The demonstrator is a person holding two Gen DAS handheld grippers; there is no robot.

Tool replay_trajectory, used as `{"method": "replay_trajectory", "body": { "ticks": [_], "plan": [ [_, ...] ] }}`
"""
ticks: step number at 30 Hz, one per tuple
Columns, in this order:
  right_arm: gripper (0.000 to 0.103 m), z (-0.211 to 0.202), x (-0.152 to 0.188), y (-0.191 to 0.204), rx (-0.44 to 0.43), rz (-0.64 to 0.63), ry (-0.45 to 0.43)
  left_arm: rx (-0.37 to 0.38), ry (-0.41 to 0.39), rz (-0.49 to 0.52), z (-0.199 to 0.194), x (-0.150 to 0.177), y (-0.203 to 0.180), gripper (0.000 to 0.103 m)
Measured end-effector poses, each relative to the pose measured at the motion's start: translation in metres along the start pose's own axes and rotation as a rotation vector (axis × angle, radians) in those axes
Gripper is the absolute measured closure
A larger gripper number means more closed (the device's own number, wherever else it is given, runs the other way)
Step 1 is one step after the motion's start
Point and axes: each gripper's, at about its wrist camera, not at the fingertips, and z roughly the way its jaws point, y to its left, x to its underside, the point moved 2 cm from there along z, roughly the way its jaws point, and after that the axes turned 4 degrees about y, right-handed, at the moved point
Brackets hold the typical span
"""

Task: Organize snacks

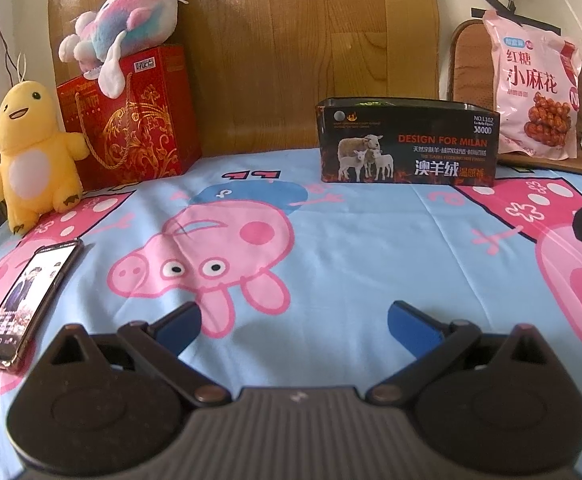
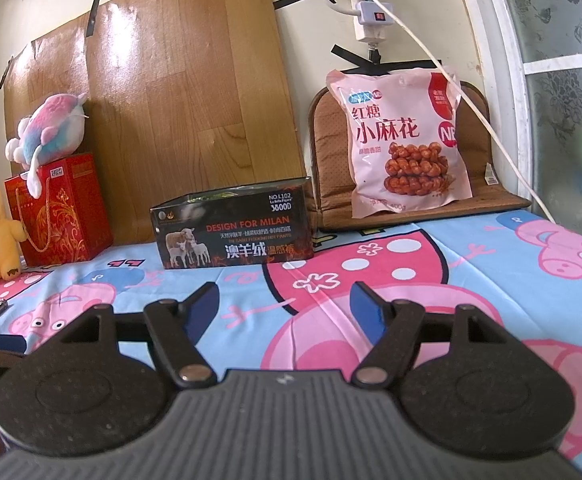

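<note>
A black open-topped box printed with sheep stands on the cartoon-pig sheet at the back; something green shows inside it. It also shows in the right wrist view. A pink snack bag leans upright on a brown cushion to its right, also in the right wrist view. My left gripper is open and empty, low over the sheet in front of the box. My right gripper is open and empty, low over the sheet, in front of the box and the bag.
A red gift box with a pastel plush on top and a yellow duck plush stand at the back left. A phone lies on the sheet at the left. A power strip cable hangs across the bag.
</note>
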Motion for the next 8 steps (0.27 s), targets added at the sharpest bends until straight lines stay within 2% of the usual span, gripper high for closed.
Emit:
{"method": "replay_trajectory", "body": {
  "ticks": [8],
  "plan": [
    [0.029, -0.0002, 0.0001, 0.0001, -0.001, 0.0, 0.0, -0.001, -0.025, 0.008, -0.0034, 0.0004, -0.0009, 0.0]
  ]
}}
